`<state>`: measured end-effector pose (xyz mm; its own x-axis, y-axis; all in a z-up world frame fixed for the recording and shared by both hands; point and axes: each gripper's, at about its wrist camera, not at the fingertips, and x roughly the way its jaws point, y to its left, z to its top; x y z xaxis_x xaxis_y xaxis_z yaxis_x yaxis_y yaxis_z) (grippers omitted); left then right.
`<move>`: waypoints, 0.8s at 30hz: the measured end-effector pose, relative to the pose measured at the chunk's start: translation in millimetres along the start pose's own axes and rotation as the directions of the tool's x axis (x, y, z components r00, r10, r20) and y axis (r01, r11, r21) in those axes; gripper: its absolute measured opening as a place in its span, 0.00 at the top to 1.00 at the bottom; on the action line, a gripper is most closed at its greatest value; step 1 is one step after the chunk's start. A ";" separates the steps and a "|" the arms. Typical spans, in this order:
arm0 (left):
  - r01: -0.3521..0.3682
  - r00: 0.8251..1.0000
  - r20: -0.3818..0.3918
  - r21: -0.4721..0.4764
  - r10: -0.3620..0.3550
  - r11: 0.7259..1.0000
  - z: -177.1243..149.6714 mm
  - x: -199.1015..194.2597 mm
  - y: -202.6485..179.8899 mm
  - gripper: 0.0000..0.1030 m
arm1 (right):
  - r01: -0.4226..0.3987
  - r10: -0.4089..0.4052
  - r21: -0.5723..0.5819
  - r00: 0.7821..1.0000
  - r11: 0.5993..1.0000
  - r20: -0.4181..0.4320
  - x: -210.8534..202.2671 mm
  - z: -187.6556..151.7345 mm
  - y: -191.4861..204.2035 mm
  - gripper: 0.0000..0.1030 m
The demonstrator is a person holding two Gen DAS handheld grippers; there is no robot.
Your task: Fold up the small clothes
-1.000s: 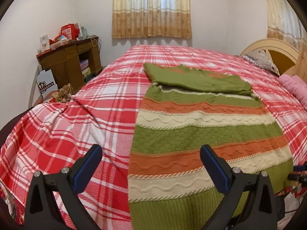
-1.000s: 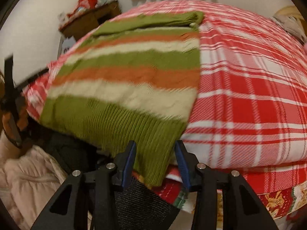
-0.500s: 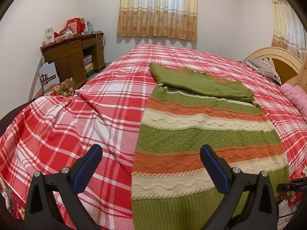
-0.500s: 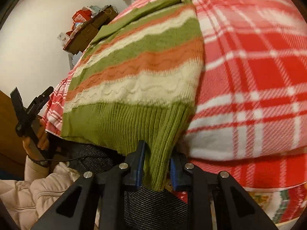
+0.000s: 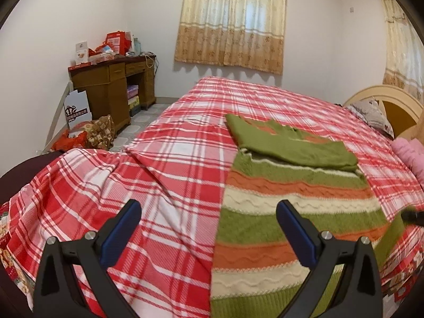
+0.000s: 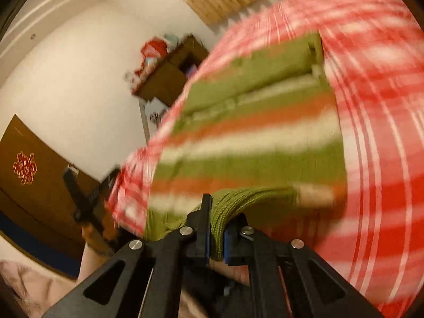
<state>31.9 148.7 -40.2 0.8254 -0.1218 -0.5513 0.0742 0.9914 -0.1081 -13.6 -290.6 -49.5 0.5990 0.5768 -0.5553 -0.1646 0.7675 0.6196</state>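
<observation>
A knitted sweater (image 5: 286, 206) striped green, orange and cream lies flat on the red plaid bed (image 5: 169, 175), its sleeves folded across the top. My left gripper (image 5: 209, 234) hangs open above the sweater's near left edge, nothing between its fingers. In the blurred right wrist view my right gripper (image 6: 216, 232) is shut on the sweater's green ribbed hem (image 6: 233, 204), which is lifted and bunched between the blue pads. The rest of the sweater (image 6: 254, 122) stretches away from it. The left gripper (image 6: 79, 198) shows at the left of that view.
A wooden desk (image 5: 111, 90) piled with red boxes stands at the far left wall, bags on the floor beside it. Curtains (image 5: 230, 21) cover the window behind the bed. A headboard (image 5: 384, 103) and pink bedding (image 5: 410, 153) lie at the right.
My right gripper closed on the sweater's hem corner and lifted it, rolling as it rose. My left gripper rose a little, still open.
</observation>
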 end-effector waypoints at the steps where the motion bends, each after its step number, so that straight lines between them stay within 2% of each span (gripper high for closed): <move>1: 0.001 1.000 -0.003 -0.003 -0.001 1.000 1.7 1.0 2.3 0.00 | 0.013 -0.013 0.005 1.000 1.000 0.021 3.1 10.8 -1.2 0.94; 4: 0.004 1.000 -0.018 -0.006 -0.004 1.000 5.4 7.0 7.9 0.00 | 0.071 -0.073 0.032 0.994 0.997 0.077 16.8 38.2 -12.6 0.94; 7: -0.004 1.000 -0.029 -0.009 0.004 1.000 5.7 11.4 14.2 0.00 | 0.113 -0.126 0.118 0.986 0.987 0.107 40.3 57.8 -33.0 0.94; 10: 0.002 0.999 -0.043 -0.027 -0.004 1.000 4.9 17.2 21.6 0.00 | 0.204 -0.216 0.135 0.973 0.970 0.081 65.3 62.7 -50.1 0.94; 13: 0.034 0.997 -0.065 -0.017 -0.035 0.999 2.8 23.9 23.0 0.00 | 0.229 -0.238 0.146 0.970 0.962 0.047 77.6 58.8 -59.8 0.94; 16: 0.090 0.992 -0.088 0.039 -0.087 0.995 -1.7 28.2 14.8 0.00 | 0.238 -0.245 0.139 0.969 0.961 0.036 83.1 52.4 -63.5 0.94; 19: 0.193 0.974 -0.139 0.121 -0.176 0.974 -8.3 34.8 -5.3 0.00 | 0.241 -0.246 0.124 0.969 0.963 0.030 84.7 53.3 -64.8 0.94; 22: 0.277 0.956 -0.165 0.241 -0.242 0.930 -16.9 33.6 -35.3 0.00 | 0.256 -0.259 0.101 0.966 0.961 0.021 85.3 52.8 -63.2 0.94; 24: 0.320 0.945 -0.181 0.328 -0.274 0.889 -24.2 32.9 -55.4 0.00 | 0.265 -0.268 0.088 0.963 0.960 0.020 86.6 53.1 -61.8 0.94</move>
<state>41.4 88.6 -72.3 0.6581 -0.3951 -0.6410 0.5140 0.8578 -0.0010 90.1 -302.9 -106.4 0.6368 0.3447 -0.6896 0.0697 0.8650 0.4968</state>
